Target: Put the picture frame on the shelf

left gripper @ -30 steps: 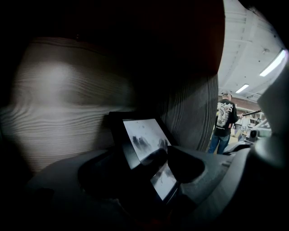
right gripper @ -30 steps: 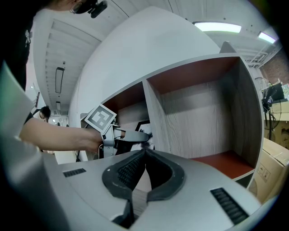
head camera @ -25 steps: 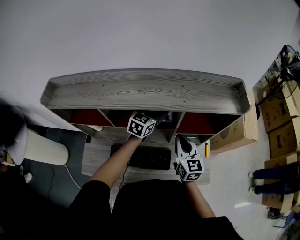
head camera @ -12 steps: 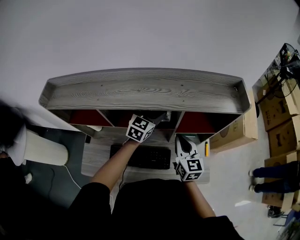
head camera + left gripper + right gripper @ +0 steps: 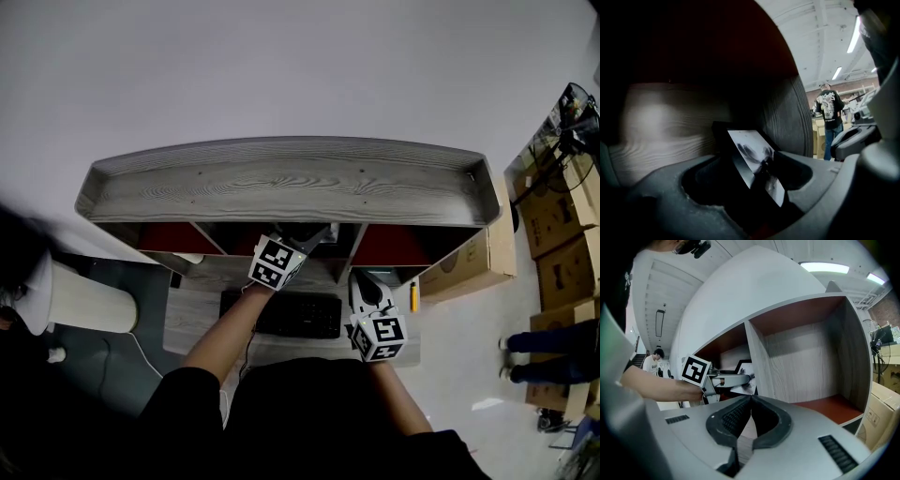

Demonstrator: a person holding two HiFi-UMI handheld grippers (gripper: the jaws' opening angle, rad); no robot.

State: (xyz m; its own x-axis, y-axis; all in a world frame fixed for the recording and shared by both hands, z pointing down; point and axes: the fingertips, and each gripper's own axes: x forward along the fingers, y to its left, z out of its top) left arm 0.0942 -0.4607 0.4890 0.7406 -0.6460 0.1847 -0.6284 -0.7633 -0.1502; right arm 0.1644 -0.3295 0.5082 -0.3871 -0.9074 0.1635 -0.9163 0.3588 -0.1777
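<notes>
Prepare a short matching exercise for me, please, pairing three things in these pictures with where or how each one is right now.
Things:
1. picture frame
2. right gripper
3. keyboard

States:
A. lies on the desk in front of the shelf
B. jaws together, nothing between them
C. held between the jaws of the left gripper, inside a shelf compartment

Pairs: 1-C, 2-B, 3-A
</notes>
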